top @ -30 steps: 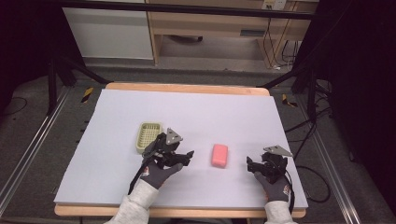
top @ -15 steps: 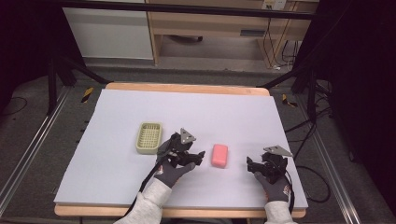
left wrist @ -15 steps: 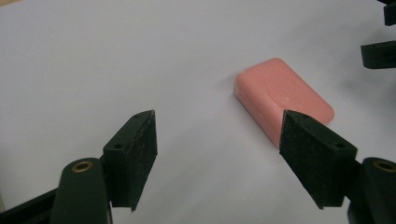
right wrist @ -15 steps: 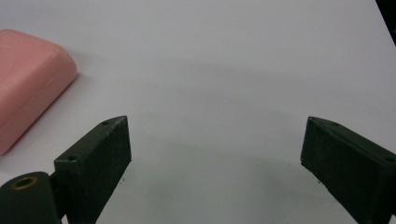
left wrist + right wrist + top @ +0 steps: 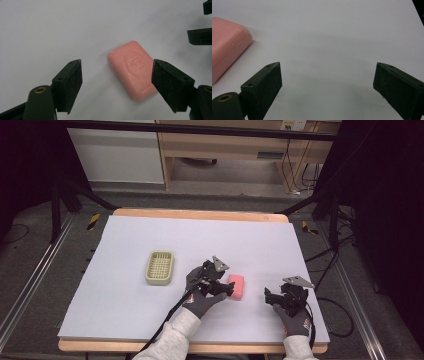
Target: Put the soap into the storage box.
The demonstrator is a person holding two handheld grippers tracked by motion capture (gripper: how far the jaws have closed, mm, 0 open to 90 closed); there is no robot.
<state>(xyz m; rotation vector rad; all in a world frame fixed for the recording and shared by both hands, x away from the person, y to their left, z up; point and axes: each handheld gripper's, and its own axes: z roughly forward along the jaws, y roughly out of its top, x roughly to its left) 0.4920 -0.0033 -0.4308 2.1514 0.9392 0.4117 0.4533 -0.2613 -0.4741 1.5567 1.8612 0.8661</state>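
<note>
Left gripper view: the soap (image 5: 132, 70), a pink bar with a stamped mark on its top face, lies flat on the tabletop (image 5: 50, 30) just ahead of the left gripper (image 5: 117, 82). It sits between the two black jaws but off-centre, far closer to the right-hand jaw, whose pad overlaps the bar's near corner in the picture; whether that pad touches it cannot be told. The left-hand jaw stands well clear, with bare tabletop between its pad and the soap. The bar is turned at a slant to the line of the jaws. The jaws have just been opening and now stand wide, released, with nothing clamped.

In the high view the soap (image 5: 236, 286) lies just beyond the tip of the left gripper (image 5: 220, 287), on the side toward the right gripper (image 5: 280, 296). A gloved hand (image 5: 200, 295) holds the left gripper, a light sleeve behind it.

In the right gripper view the soap (image 5: 227, 42) shows at the left edge, ahead of the left-hand jaw and outside the gap. The right gripper (image 5: 327, 87) is also released, jaws wide over bare tabletop, near the soap but apart from it.

A pale green tray (image 5: 160, 267) rests on the tabletop behind the left gripper, on the side away from the soap, apart from both.
</note>
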